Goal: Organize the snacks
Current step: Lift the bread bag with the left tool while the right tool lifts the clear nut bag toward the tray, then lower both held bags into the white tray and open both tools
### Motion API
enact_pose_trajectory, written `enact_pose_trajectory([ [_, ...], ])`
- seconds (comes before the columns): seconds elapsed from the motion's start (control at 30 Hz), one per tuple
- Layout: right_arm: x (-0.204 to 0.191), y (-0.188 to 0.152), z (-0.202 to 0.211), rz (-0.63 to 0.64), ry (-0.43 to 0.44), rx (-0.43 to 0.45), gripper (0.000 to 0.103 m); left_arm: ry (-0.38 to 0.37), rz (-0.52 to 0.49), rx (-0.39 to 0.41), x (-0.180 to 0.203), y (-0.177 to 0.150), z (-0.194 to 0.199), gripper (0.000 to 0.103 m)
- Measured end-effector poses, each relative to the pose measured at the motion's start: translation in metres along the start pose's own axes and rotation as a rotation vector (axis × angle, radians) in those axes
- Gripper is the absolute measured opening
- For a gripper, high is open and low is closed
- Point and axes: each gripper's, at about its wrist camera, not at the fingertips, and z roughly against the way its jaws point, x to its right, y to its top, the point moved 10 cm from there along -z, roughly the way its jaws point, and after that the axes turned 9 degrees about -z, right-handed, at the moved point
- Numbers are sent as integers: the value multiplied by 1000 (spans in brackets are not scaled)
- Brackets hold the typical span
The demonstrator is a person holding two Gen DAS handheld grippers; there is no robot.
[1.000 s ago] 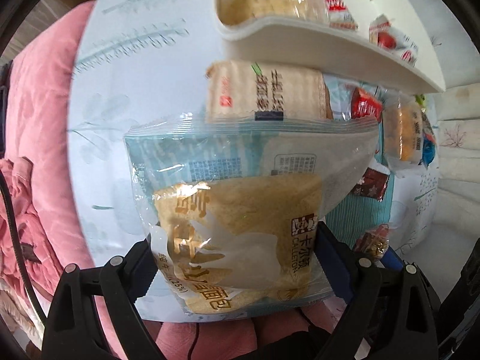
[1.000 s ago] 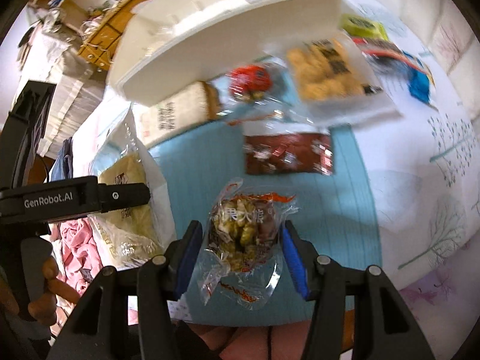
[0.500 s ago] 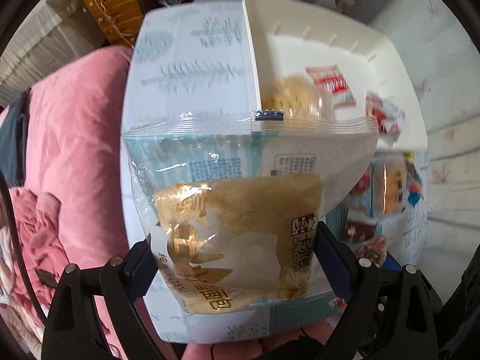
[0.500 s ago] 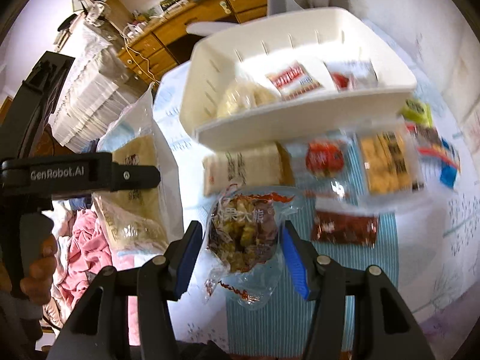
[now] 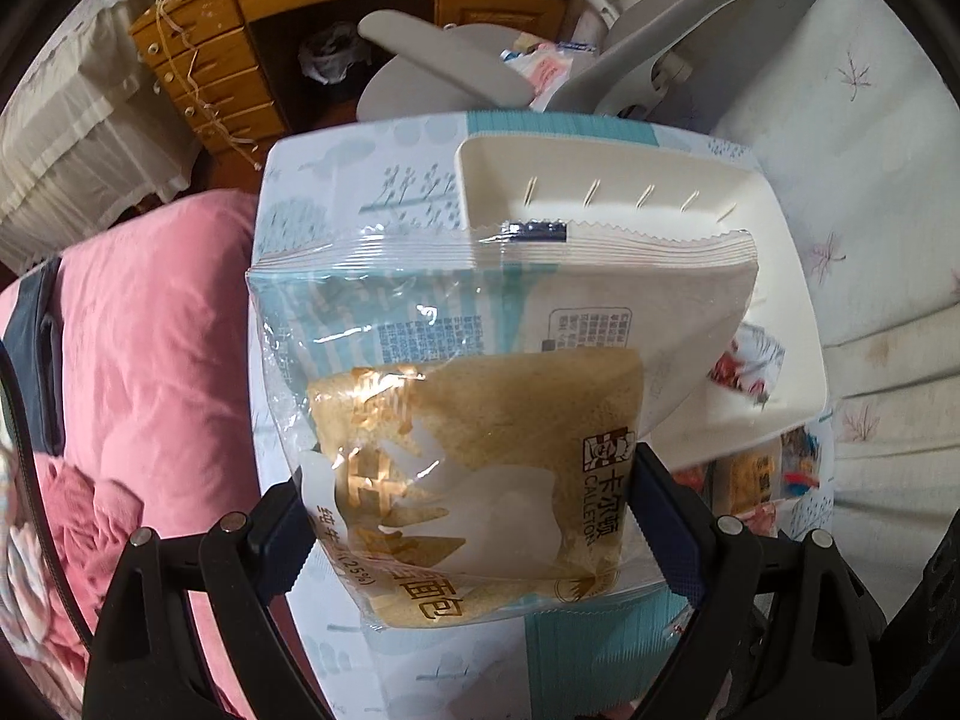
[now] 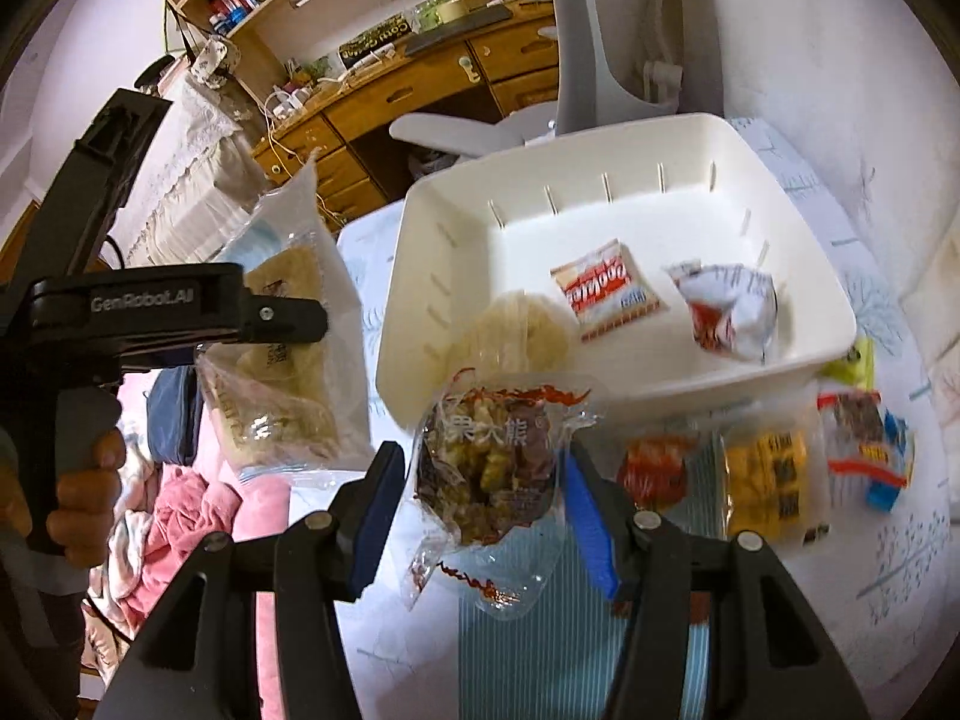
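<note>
Table and what sits on it

A table (image 6: 888,546) under a tree-printed cloth bears a white bin (image 6: 600,387); beside it lie a red packet (image 6: 654,468), a yellow packet (image 6: 771,480) and a red-and-blue packet (image 6: 870,444).

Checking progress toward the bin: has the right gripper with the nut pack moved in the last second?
Yes. The right gripper, shut on the nut pack, has risen and advanced toward the white bin, whose inside floor now shows.
</note>
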Motion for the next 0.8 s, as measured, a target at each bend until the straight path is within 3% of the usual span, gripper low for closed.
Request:
enact_pose_trajectory([
  [0.47, 25, 63, -24, 10, -27, 44, 54, -51, -25, 123, 29, 77, -15, 92],
  [0.6, 34, 73, -31, 15, -22, 57, 54, -100, -6, 156, 36, 85, -25, 92],
  [0.8, 45, 80, -33, 11, -18, 79, 56, -123, 32, 130, 43, 86, -42, 92],
])
